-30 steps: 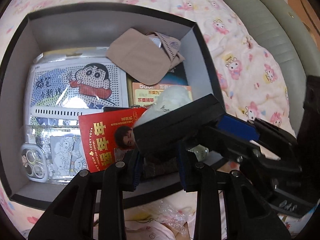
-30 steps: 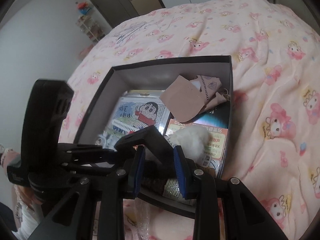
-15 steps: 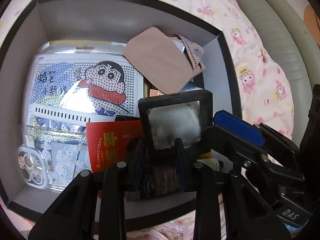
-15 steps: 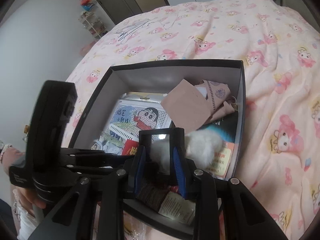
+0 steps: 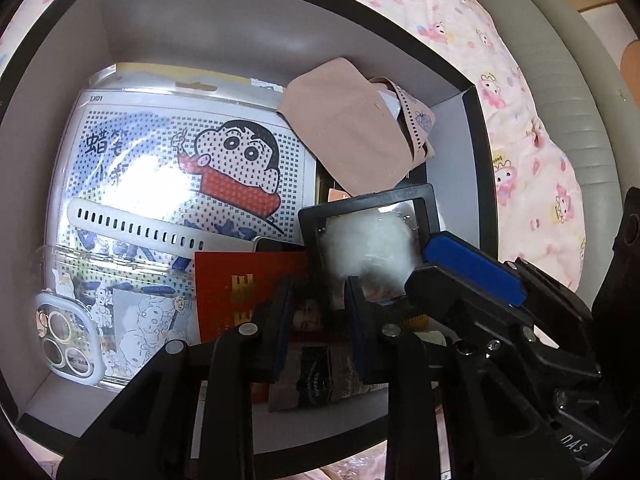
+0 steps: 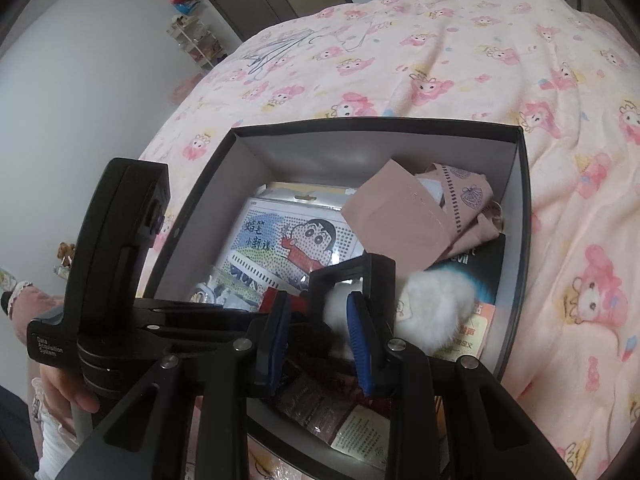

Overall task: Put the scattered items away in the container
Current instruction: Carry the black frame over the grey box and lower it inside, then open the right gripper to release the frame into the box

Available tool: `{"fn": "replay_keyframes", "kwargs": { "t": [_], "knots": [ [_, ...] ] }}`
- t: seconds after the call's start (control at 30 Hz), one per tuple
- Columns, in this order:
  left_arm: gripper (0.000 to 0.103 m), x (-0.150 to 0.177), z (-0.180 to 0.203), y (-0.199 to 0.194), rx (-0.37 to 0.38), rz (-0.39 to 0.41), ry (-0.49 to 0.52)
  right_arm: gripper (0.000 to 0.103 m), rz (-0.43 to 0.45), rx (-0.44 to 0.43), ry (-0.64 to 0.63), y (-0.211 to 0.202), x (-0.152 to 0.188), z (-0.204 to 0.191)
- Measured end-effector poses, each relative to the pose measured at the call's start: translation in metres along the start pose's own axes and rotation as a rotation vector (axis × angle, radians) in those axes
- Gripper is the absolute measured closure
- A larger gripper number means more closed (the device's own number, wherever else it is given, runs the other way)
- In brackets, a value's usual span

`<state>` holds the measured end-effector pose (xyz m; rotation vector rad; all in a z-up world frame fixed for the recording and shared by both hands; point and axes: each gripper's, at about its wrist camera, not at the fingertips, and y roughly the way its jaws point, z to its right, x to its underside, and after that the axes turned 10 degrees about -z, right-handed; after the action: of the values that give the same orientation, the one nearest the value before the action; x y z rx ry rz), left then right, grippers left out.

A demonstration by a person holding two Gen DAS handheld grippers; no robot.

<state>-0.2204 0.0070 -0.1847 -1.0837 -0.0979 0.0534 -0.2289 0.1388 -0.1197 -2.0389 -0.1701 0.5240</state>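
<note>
Your left gripper (image 5: 318, 304) over near end of black cardboard box with grey inside (image 5: 240, 20), jaws closing, pads bare, nothing pinched between them. Your right gripper (image 6: 316, 324) clenched on black square frame case with clear film (image 6: 352, 276), white fluffy pompom (image 6: 436, 304) trapped in it; case already inside box, above red printed envelope (image 5: 236, 280). Box sits on pink cartoon-print bedspread (image 6: 440, 60). Also in box: cartoon-boy bead-board pack (image 5: 180, 160), tan fabric pouch (image 5: 344, 128), clear phone case (image 5: 68, 328), brown sachet (image 6: 316, 404).
</note>
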Motion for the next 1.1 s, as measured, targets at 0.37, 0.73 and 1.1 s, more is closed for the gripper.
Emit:
{"fn": "replay_keyframes", "kwargs": {
  "t": [0.37,0.73,1.1],
  "knots": [
    [0.081,0.019,0.016,-0.004,-0.129,0.020,0.079,0.077,0.164,0.090,-0.020,-0.029,0.010,-0.014],
    [0.074,0.035,0.013,-0.036,-0.115,0.101,0.061,0.077,0.066,0.097,0.096,-0.017,0.011,0.022],
    [0.074,0.039,0.009,-0.025,-0.210,0.093,0.056,0.077,-0.001,0.105,0.112,-0.010,0.021,0.025]
  ]
}}
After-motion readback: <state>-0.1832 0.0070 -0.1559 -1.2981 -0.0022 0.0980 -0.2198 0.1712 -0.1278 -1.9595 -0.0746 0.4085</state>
